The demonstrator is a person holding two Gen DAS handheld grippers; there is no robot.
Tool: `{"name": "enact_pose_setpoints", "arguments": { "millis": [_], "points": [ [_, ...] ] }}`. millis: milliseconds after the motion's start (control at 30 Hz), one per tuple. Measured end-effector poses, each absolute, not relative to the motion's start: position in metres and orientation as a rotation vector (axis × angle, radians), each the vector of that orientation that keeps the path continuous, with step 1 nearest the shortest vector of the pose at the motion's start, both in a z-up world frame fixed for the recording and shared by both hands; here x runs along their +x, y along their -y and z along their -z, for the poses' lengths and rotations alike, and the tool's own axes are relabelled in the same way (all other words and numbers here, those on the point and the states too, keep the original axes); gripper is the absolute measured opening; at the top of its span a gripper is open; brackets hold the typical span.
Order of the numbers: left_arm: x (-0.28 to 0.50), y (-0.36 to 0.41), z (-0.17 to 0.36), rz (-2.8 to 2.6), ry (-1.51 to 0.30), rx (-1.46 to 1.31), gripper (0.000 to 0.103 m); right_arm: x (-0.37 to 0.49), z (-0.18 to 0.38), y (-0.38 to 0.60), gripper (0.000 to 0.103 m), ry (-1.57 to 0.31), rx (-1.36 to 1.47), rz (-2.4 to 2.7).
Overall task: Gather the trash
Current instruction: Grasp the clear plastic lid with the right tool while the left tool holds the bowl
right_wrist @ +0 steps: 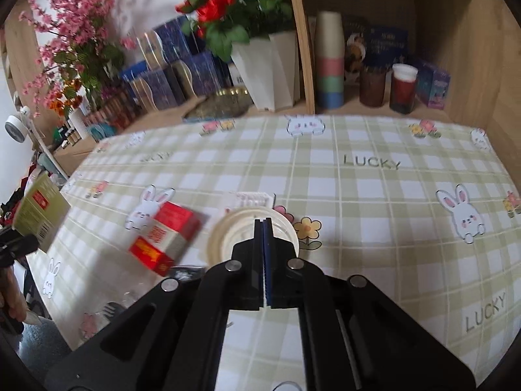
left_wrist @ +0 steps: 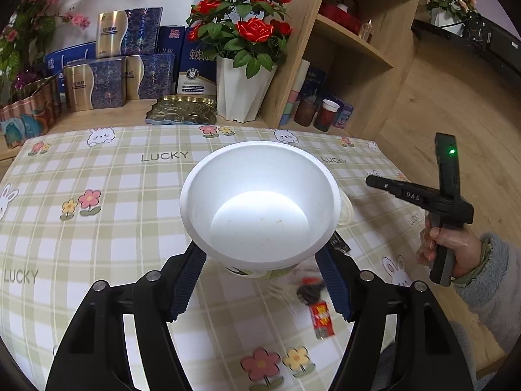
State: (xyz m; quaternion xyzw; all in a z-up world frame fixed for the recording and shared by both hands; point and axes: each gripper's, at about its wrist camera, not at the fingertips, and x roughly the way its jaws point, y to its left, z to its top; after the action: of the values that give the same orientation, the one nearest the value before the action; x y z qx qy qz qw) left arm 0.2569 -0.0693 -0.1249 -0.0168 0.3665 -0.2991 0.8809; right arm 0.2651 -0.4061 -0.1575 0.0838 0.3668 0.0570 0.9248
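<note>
Left wrist, tongs (left_wrist: pixel 260 280) gripping foam bowl (left_wrist: pixel 260 202)

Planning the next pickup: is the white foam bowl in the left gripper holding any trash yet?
No: the white foam bowl between the left gripper's pads shows only a few tiny specks.

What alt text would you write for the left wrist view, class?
The left gripper clamps a white foam bowl, empty but for crumbs, above a green checked tablecloth. A red snack wrapper lies below; a hand holds the other gripper at right.
</note>
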Motion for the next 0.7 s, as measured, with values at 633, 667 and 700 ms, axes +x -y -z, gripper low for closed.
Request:
{"name": "enact_pose_setpoints", "arguments": {
  "millis": [633, 667, 700],
  "points": [
    [0.201, 0.033, 0.125, 0.596, -0.786, -0.073, 0.067, 0.303, 0.205, 0.364, 0.04, -0.974, -0.037, -0.095],
    [0.203, 0.031, 0.126, 0.594, -0.789, -0.079, 0.067, 0.306, 0.207, 0.363, 0.048, -0.983, -0.042, -0.097],
    [0.204, 0.03, 0.128, 0.593, -0.792, -0.086, 0.067, 0.308, 0.209, 0.362, 0.053, -0.989, -0.047, -0.099]
  ]
}}
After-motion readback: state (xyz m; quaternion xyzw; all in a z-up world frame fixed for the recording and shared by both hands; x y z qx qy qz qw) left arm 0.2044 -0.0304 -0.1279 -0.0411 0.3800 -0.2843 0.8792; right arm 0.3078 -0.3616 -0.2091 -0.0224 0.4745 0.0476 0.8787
